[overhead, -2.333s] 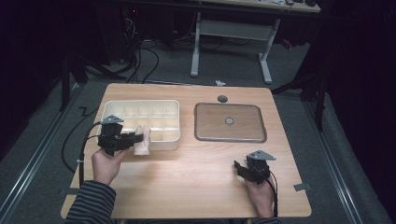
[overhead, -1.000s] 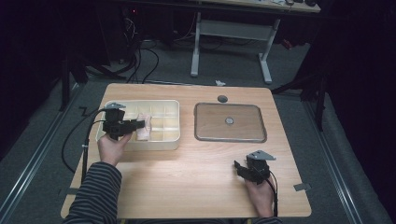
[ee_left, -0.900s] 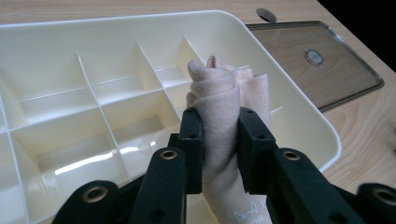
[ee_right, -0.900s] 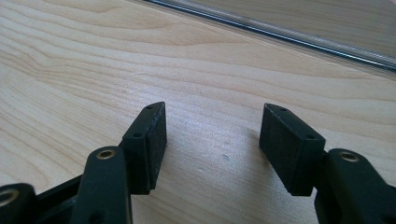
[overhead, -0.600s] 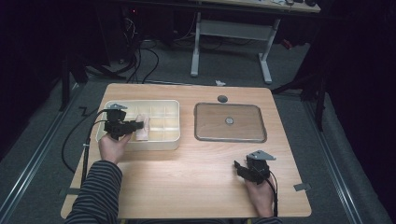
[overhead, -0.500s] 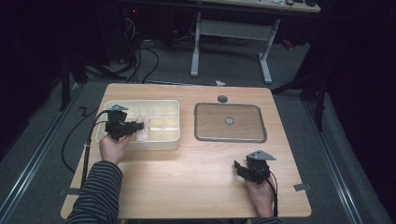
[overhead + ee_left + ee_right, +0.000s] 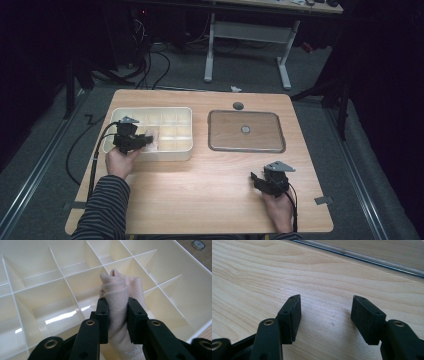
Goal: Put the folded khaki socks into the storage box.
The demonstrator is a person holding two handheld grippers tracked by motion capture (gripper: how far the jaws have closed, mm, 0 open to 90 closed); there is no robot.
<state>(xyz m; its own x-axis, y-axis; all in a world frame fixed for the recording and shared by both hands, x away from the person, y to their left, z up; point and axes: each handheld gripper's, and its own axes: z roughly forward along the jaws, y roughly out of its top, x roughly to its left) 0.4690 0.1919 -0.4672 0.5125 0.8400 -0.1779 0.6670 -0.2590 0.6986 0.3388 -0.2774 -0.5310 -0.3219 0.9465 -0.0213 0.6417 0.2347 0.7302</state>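
- Light wooden rectangular table (image 7: pixel 200 200), grain running left to right, everything below set on it.
- Cream plastic organiser box with a grid of square compartments (image 7: pixel 175 114) on the table's left half, long side along the far-near middle; in the left gripper view (image 7: pixel 45 277), thin white dividers and glossy floors, all visible cells bare except the one under the cloth.
- Flat grey-brown rectangular lid with rounded corners and a small round knob at centre (image 7: pixel 220 135), lying flat just right of the box, apart from it.
- Left gripper (image 7: pixel 142 141) held over the box's near-left part, jaws pinching a pale pink rolled cloth (image 7: pixel 117 305) from both sides; cloth upright, its folded top rising above the jaw tips, lower end reaching down toward a compartment in the near row, though touching the floor or not cannot be told.
- Right gripper (image 7: pixel 256 180) low over bare wood near the table's near-right edge, well apart from lid and box; jaws spread wide, nothing between them (image 7: pixel 325 315).
- Small dark round disc (image 7: pixel 238 106) on the table beyond the lid, near the far edge.
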